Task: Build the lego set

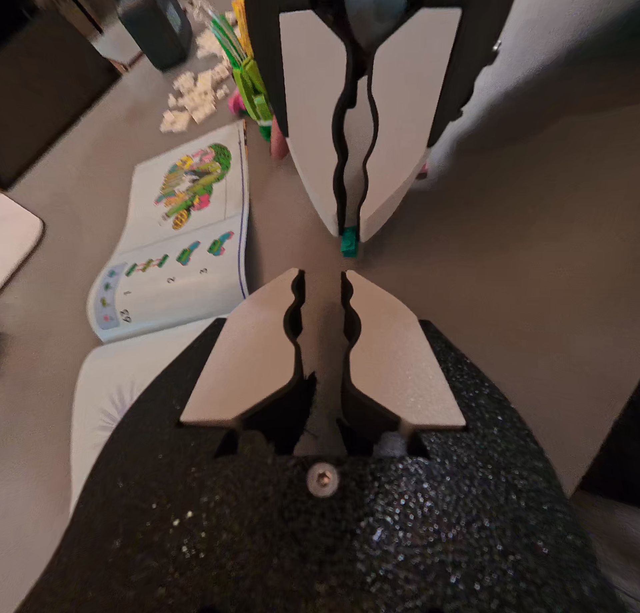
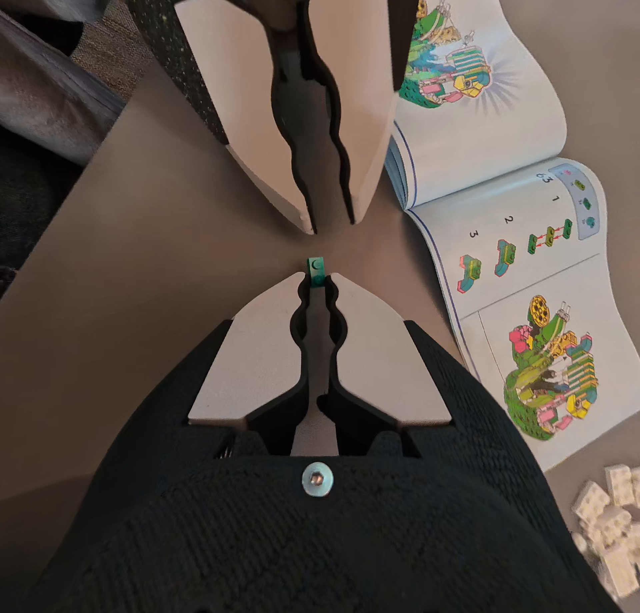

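Note:
A small teal-green brick (image 2: 316, 266) is pinched between the tips of my right gripper (image 2: 317, 275), which holds it just above the grey-brown tabletop (image 2: 173, 250). My left gripper (image 2: 332, 227) points at it tip to tip from the opposite side, a short gap away. In the left wrist view, my left gripper (image 1: 322, 272) has its fingers apart with nothing between them. The right gripper (image 1: 349, 233) faces it with the brick (image 1: 349, 245) sticking out of its tips.
An open instruction booklet (image 1: 194, 250) lies beside the grippers and also shows in the right wrist view (image 2: 502, 285). A pile of white bricks (image 1: 197, 98) (image 2: 609, 513) and a partly built green model (image 1: 251, 84) lie beyond it. The table edge (image 2: 69, 188) runs past grey fabric. The grippers are tip to tip, or close to it.

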`<action>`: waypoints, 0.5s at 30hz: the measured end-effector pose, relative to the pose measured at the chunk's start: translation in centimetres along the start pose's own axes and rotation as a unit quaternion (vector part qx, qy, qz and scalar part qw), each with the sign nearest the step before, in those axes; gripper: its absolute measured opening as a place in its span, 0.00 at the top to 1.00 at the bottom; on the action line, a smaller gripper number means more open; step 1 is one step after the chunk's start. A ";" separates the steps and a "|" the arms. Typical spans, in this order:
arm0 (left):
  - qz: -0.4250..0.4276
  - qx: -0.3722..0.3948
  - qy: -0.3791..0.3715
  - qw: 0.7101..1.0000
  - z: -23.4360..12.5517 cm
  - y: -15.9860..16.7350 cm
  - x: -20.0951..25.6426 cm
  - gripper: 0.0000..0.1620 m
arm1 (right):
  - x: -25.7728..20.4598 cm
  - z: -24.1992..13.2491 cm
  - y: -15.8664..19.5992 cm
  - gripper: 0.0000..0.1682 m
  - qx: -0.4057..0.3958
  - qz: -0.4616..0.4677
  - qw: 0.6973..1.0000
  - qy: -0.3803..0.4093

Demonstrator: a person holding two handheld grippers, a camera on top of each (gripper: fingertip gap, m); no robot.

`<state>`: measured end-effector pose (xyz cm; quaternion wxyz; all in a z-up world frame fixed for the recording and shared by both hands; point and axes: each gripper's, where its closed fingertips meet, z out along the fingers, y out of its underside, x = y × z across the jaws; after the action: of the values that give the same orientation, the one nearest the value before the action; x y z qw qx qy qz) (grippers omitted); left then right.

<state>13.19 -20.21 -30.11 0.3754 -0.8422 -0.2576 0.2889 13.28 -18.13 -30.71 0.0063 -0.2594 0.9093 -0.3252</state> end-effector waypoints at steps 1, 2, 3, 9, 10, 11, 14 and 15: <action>0.017 0.008 -0.010 1.000 0.0 -0.2 0.0 0.86 | -0.1 -0.4 0.0 0.96 0.000 0.003 1.000 0.004; 0.035 0.015 -0.020 0.999 0.0 -0.5 0.0 0.84 | -0.1 -0.9 -0.1 0.96 0.000 0.006 1.000 0.008; 0.055 0.023 -0.032 0.998 0.0 -0.7 -0.1 0.82 | -0.1 -1.4 -0.2 0.96 0.002 0.011 1.000 0.010; 0.230 0.083 -0.134 0.960 -0.2 -4.0 0.5 0.76 | -0.4 -4.3 -1.4 0.96 0.048 0.064 0.996 -0.030; 0.254 0.086 -0.152 0.951 -0.3 -4.5 0.6 0.77 | -0.5 -4.6 -1.6 0.96 0.056 0.072 0.995 -0.039; 0.274 0.089 -0.166 0.943 -0.3 -4.9 0.7 0.77 | -0.6 -4.9 -1.6 0.96 0.062 0.080 0.994 -0.048; 0.311 0.104 -0.188 0.926 -0.5 -5.9 1.2 0.77 | -1.0 -5.2 -1.5 0.96 0.068 0.097 0.990 -0.072; 0.318 0.110 -0.192 0.922 -0.6 -6.2 1.4 0.78 | -1.2 -5.2 -1.5 0.96 0.068 0.101 0.989 -0.080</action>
<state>13.21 -15.98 -25.40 0.2968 -0.7617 -0.0099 0.5759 14.03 -15.50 -25.93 0.1290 -0.1905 0.9031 -0.3625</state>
